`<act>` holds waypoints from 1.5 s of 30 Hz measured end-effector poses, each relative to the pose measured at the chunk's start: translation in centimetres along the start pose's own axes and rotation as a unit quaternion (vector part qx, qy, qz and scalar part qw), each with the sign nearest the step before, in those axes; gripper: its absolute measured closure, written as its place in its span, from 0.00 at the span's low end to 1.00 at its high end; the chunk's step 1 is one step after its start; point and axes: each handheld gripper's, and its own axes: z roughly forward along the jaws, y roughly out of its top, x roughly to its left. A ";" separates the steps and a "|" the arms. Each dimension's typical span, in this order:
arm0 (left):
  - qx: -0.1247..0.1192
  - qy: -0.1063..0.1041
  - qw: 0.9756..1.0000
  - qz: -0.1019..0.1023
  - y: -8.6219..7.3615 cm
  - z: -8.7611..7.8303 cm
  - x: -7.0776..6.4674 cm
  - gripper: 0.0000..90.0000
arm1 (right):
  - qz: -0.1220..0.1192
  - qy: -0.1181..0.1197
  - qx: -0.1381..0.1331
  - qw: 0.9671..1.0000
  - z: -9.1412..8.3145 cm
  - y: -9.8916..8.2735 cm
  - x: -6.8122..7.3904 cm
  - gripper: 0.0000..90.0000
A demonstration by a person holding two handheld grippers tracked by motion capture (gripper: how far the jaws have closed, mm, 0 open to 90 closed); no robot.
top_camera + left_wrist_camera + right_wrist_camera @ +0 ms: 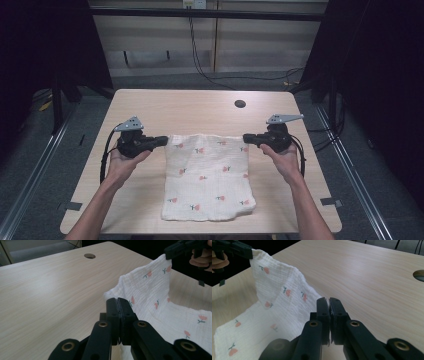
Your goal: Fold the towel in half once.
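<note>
Two far corners of the white crinkled cloth with small red flowers (207,177) are pinched and raised off the pale wooden table (150,107) by the left gripper (163,140) and right gripper (247,138), jaws clamped; near edge lies flat, so folding apparently remains.

Bare surface (200,107) across the upper half of the frame, broken by a cable hole (240,104) at upper right. The cloth (207,175), stretched between both claws, bars the centre; lower corners lie open.
</note>
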 end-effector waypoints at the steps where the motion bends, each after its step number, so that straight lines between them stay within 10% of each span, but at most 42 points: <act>1: 0.000 -0.001 1.000 0.002 -0.1 -0.1 -0.2 0.99 | -0.002 0.000 0.000 1.000 -0.2 -0.1 0.1 0.96; 45: 0.020 -0.039 0.999 0.014 -4.5 -3.9 -4.6 0.99 | -0.015 0.044 0.029 0.999 -5.2 -5.1 5.4 0.96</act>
